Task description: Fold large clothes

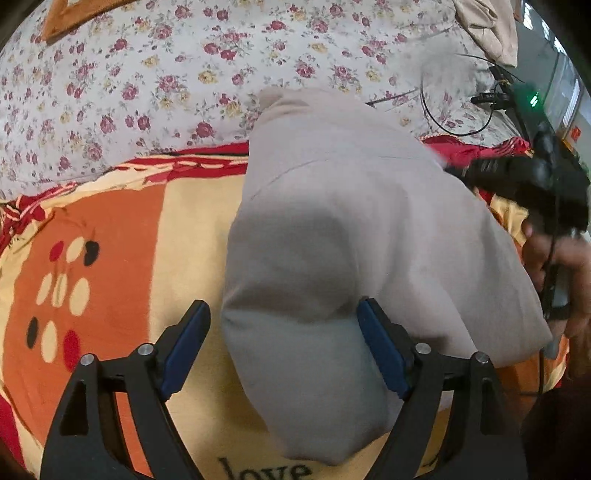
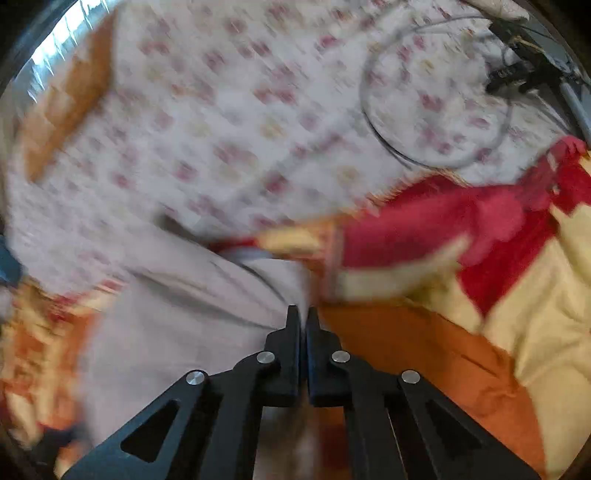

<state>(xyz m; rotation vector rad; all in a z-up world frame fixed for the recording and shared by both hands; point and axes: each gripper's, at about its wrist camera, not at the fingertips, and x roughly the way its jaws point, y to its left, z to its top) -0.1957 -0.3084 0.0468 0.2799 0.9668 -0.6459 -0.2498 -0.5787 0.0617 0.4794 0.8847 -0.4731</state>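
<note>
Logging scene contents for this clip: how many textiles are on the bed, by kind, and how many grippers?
Grey garment: 1
Orange-and-cream blanket: 1
Floral sheet: 1
Beige cloth at the far edge: 1
Grippers: 2, left gripper open, right gripper shut on the grey garment
Total: 6

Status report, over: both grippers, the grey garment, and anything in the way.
Left gripper open, straddling grey garment. Right gripper shut on garment edge. Black cable loops on floral sheet beyond, clear of the fold.
</note>
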